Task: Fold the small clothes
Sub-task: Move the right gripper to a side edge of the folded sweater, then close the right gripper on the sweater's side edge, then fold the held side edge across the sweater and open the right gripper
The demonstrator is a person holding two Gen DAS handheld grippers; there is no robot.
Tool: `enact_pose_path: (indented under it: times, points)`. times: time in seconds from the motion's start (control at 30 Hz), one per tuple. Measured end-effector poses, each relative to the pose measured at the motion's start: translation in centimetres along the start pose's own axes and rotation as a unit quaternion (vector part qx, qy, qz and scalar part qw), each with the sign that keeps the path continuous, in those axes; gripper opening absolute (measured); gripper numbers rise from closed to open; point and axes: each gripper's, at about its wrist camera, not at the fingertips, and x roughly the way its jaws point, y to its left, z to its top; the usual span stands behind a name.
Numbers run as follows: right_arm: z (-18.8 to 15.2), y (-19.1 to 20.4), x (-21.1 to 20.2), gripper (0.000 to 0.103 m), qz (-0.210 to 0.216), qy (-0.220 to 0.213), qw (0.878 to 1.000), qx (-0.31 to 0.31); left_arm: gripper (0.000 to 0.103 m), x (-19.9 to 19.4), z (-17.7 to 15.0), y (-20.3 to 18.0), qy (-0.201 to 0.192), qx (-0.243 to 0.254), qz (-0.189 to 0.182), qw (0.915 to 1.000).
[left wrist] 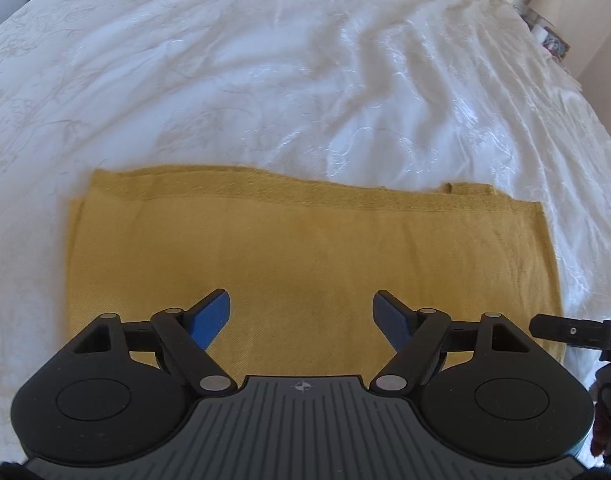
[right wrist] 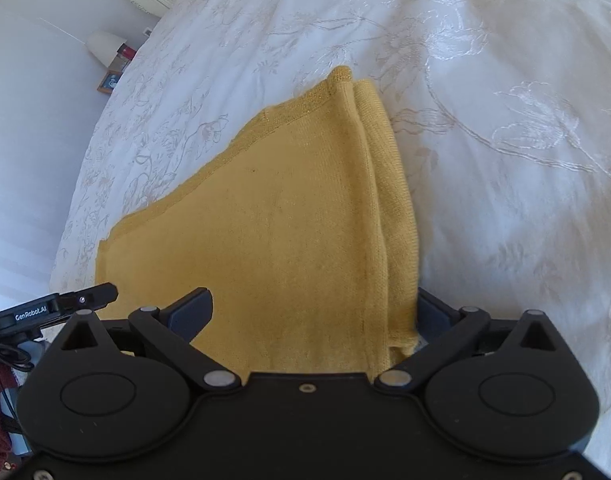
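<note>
Left claw [left wrist: 301, 316] open | yellow cloth [left wrist: 305, 248] folded | white bedspread [left wrist: 305, 80]

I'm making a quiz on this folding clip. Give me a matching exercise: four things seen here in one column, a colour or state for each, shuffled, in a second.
Things:
1. garment
2. bedspread
3. left tool
4. lamp

Colour or state:
A. white, embroidered, wrinkled
B. beside the bed
C. mustard yellow, folded flat
D. open, nothing held

Pairs: 1-C, 2-A, 3-D, 4-B
</note>
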Motion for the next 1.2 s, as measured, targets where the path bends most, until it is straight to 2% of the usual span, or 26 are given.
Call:
enact_pose_path:
  times: [0.23,0.47,0.57,0.63,0.7,0.83,1.03,1.1,1.2]
  points:
    - [0.6,-0.8,0.4,0.103,0.026,0.009,1.000,-0.002,0.079,3.9,0.9,-1.6,0.027,0.015,0.031,0.9991]
    - [0.9,-1.8,0.1,0.103,0.050,0.012,0.999,-0.005,0.103,5.6,0.9,-2.7,0.038,0.042,0.053,0.9970]
    - [1.2,-1.8,0.2,0.101,0.053,0.015,0.998,-0.003,0.103,6.2,1.3,-3.0,0.058,0.048,0.064,0.9951]
    - [1.4,-1.8,0.1,0.091,0.050,0.018,0.999,-0.007,0.103,6.3,1.8,-3.0,0.072,0.042,0.062,0.9946]
    - [1.6,-1.9,0.0,0.052,0.035,0.023,0.999,-0.005,0.101,5.9,2.0,-2.6,0.069,0.031,0.056,0.9955]
    - [1.8,-1.5,-0.2,0.031,0.035,0.037,0.999,-0.015,0.095,3.7,1.1,-2.5,0.053,0.019,0.063,0.9964]
    - [2.2,1.8,-0.8,0.026,-0.010,0.036,0.998,-0.048,0.094,-0.7,-2.1,-1.5,0.036,-0.033,0.046,0.9978]
    - [2.2,2.7,-1.1,0.026,-0.018,0.033,0.998,-0.056,0.094,-1.2,-3.0,-1.1,0.038,-0.034,0.038,0.9980]
    - [2.1,4.1,-1.6,0.026,-0.030,0.033,0.997,-0.064,0.094,0.0,-4.0,-1.1,0.059,-0.024,0.040,0.9972]
